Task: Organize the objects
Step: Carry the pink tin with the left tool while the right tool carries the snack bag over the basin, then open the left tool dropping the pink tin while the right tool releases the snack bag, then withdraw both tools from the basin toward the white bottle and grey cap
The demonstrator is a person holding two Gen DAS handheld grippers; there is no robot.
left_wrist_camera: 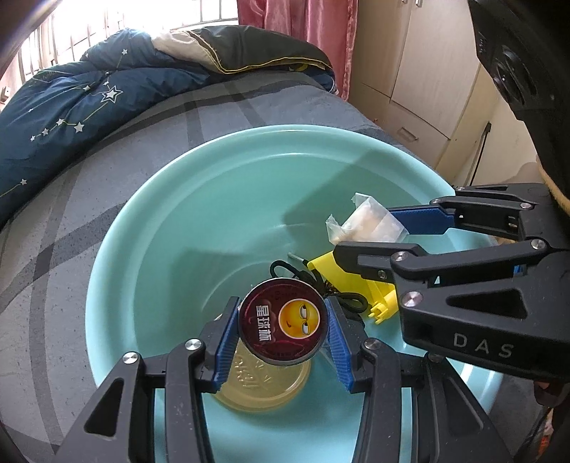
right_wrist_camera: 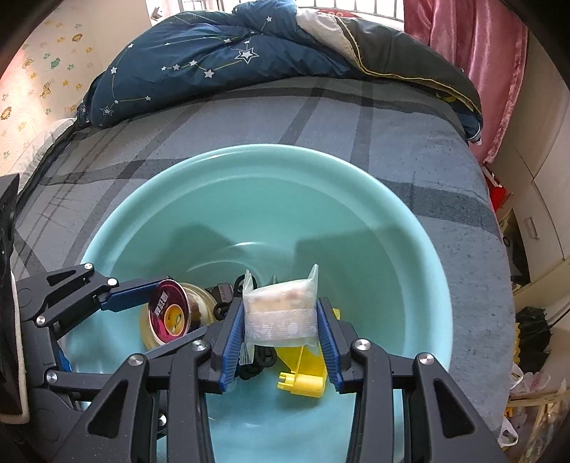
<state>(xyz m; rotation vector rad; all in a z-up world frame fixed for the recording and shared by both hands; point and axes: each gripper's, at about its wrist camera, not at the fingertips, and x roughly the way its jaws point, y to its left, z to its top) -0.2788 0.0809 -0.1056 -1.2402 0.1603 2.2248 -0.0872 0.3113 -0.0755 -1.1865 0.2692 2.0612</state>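
A teal basin [left_wrist_camera: 149, 220] [right_wrist_camera: 409, 228] rests on a grey striped bed. My left gripper [left_wrist_camera: 283, 322] is shut on a small round cup with a dark red smiley lid [left_wrist_camera: 283, 322] [right_wrist_camera: 170, 313], held above the basin floor. My right gripper [right_wrist_camera: 281, 318] [left_wrist_camera: 370, 228] is shut on a clear wrapped snack packet [right_wrist_camera: 280, 313] [left_wrist_camera: 367, 222], also over the basin. On the basin floor lie a gold round lid [left_wrist_camera: 263, 388], a yellow plastic part [left_wrist_camera: 359, 285] [right_wrist_camera: 302, 374] and a black cord [left_wrist_camera: 342, 295] [right_wrist_camera: 256, 359].
A dark blue star-print quilt [left_wrist_camera: 64, 107] [right_wrist_camera: 213, 57] is bunched at the far end of the bed [left_wrist_camera: 46, 285]. Pink curtain [left_wrist_camera: 302, 28] and a pale wardrobe [left_wrist_camera: 420, 71] stand on the right. Bags [right_wrist_camera: 534, 402] lie beside the bed.
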